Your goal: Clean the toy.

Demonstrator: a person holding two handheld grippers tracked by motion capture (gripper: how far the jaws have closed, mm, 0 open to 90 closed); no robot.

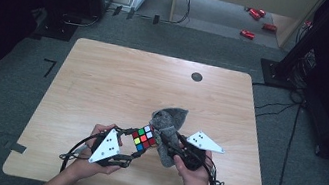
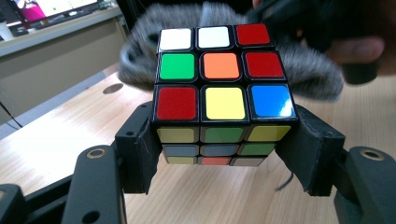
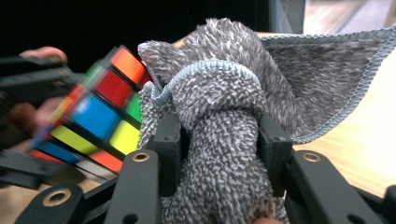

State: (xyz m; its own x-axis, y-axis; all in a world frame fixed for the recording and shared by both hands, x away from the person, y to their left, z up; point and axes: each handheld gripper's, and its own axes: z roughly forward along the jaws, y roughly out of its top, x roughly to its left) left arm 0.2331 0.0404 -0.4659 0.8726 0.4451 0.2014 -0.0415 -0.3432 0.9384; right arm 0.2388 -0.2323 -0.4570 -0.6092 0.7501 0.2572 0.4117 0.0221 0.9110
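Note:
A scrambled colour cube [image 1: 144, 138] [image 2: 223, 88] is held just above the wooden table [image 1: 113, 84], with my left gripper [image 1: 136, 144] [image 2: 224, 154] shut on its two sides. A grey fuzzy cloth [image 1: 169, 123] [image 3: 233, 93] lies bunched right beside the cube. My right gripper [image 1: 167, 145] [image 3: 219, 140] is shut on a thick fold of that cloth. In the right gripper view the cube [image 3: 98, 116] sits against the cloth's left side, blurred. In the left gripper view the cloth [image 2: 308, 70] shows behind the cube.
A small dark round disc [image 1: 197, 76] is set in the tabletop near the far edge. Red objects [image 1: 248, 34] lie on the floor beyond the table. Cables [image 1: 276, 108] run along the floor at the right.

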